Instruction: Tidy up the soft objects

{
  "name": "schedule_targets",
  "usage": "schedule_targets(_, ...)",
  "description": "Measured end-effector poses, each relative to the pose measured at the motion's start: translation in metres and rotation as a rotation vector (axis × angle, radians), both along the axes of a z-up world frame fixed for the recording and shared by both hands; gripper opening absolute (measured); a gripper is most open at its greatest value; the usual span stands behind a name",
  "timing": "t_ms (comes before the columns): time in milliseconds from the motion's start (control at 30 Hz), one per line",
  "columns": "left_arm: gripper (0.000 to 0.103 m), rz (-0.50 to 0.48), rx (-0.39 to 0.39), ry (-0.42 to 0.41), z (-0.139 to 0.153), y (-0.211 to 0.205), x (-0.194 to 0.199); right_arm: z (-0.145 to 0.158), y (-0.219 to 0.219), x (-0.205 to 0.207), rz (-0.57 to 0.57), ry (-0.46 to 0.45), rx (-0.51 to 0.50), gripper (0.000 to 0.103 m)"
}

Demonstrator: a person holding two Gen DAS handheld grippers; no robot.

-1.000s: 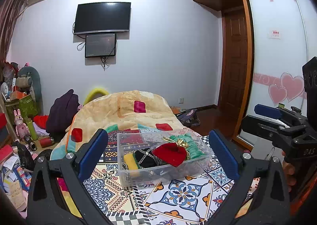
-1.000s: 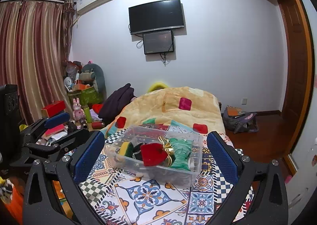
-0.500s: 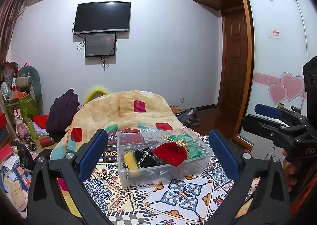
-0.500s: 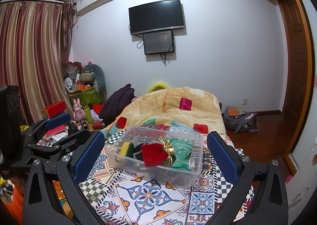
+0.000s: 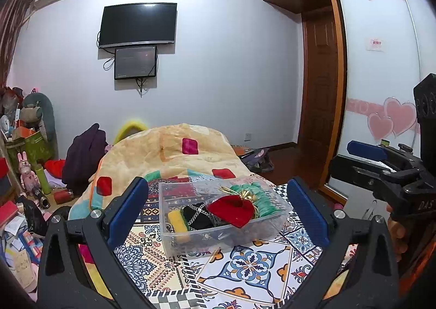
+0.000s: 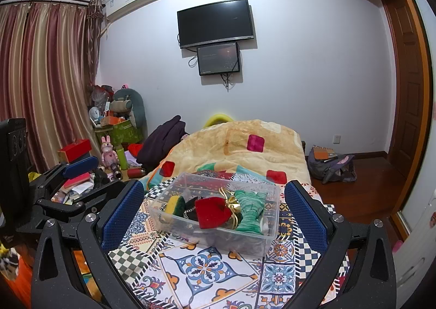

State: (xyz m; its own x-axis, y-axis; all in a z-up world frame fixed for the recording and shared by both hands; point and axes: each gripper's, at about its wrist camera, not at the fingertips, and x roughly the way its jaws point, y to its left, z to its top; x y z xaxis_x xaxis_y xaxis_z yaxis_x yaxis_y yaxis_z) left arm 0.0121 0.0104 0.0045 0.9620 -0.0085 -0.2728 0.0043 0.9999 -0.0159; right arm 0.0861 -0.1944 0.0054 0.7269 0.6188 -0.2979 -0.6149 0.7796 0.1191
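clear plastic bin (image 5: 218, 238) sits on the patterned bedspread (image 5: 250, 268), its long axis running left to right, near end skewed slightly. contents, left to right: yellow-green sponge (image 5: 177, 220), black pouch (image 5: 196, 215), red velvet pouch (image 5: 231, 210) lying on top with its gold-tied neck pointing right and away, green knit item (image 5: 261, 197). left gripper (image 5: 218, 216) spread wide, holding nothing. right gripper (image 6: 215, 216) likewise spread, empty, both short of the bin.

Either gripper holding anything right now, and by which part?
Nothing is held. The left gripper and right gripper are both open and empty, short of the clear plastic bin of soft items.
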Motion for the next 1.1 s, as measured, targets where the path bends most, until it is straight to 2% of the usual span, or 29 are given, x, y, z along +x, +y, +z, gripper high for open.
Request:
schedule_targets(533, 0.103, -0.005, -0.042, 0.008, 0.004, 0.009, 0.000, 0.000, 0.001, -0.001, 0.001, 0.005, 0.000, 0.103)
schedule_targets(1100, 0.103, -0.017, -0.052, 0.022, 0.003, 0.010, 0.000, -0.005, 0.005, 0.000, 0.001, 0.024, -0.009, 0.103)
